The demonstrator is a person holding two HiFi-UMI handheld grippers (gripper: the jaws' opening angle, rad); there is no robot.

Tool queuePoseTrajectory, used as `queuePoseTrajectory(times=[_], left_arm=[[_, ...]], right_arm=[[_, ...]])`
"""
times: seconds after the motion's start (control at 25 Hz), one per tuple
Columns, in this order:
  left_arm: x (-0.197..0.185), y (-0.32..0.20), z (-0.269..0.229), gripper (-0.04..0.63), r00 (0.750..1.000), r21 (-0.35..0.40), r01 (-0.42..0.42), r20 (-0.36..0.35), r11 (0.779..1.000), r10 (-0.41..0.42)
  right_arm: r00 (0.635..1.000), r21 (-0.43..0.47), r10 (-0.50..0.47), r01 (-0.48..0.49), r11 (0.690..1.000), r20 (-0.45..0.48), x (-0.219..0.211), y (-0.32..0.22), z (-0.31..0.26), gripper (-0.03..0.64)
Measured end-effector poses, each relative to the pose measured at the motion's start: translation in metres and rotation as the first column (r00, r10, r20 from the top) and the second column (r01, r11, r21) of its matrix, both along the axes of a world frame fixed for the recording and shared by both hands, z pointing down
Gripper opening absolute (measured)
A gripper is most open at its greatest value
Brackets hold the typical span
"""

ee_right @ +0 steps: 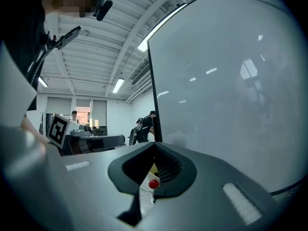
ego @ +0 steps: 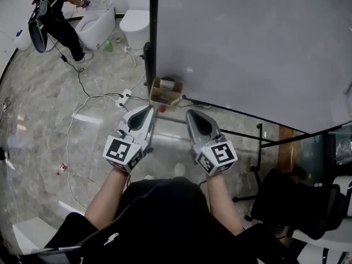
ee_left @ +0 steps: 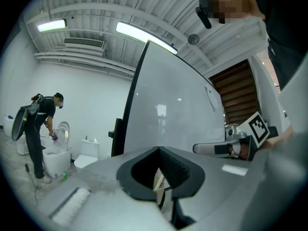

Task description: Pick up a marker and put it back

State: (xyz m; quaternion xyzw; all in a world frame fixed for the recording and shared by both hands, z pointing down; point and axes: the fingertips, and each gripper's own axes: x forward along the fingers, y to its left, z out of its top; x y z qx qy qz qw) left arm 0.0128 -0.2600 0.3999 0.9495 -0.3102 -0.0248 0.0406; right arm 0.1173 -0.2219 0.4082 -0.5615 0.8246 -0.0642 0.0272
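Facing the whiteboard (ego: 247, 48), I hold both tools level and side by side above the marbled floor (ego: 44, 109). My left gripper (ego: 149, 110) has its jaws pressed together with nothing between them. My right gripper (ego: 190, 113) is closed the same way and also carries nothing. Both point at the foot of the board, where an open cardboard box (ego: 165, 95) sits against the black upright of the stand. Something dark lies inside the box, too small to identify. A small red round thing (ego: 161, 108) lies on the floor just beside the box, nearer to me, and it also shows through the notch of the right gripper's jaws. I cannot tell whether either of these is the marker, and no view shows one clearly. A white power strip (ego: 124, 98) lies left of the box with cables (ego: 82, 100) trailing from it across the floor. Well beyond it, a person in dark clothes (ego: 58, 15) bends over a toilet (ego: 96, 18) with its lid raised, and a second toilet (ego: 135, 21) stands beside that one. A black office chair (ego: 291, 197) stands at my right.
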Motion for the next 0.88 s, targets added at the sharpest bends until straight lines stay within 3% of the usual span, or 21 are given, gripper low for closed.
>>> queuePoseTrajectory(times=[0.4, 0.52, 0.88], left_arm=[[-0.002, -0.017, 0.001, 0.003, 0.992, -0.013, 0.12, 0.034, 0.993, -0.12], [-0.005, -0.02, 0.003, 0.003, 0.99, -0.011, 0.137, 0.022, 0.991, -0.136], [-0.005, -0.027, 0.006, 0.003, 0.985, -0.02, 0.169, 0.04, 0.985, -0.168]], right_arm=[[0.998, -0.043, -0.069, 0.07, 0.997, 0.013, 0.015, -0.034, 0.016, 0.016], [0.996, -0.064, -0.085, 0.086, 0.994, 0.016, 0.015, -0.042, 0.022, 0.085], [0.992, -0.127, -0.123, 0.124, 0.984, 0.016, 0.013, -0.067, 0.047, 0.175]])
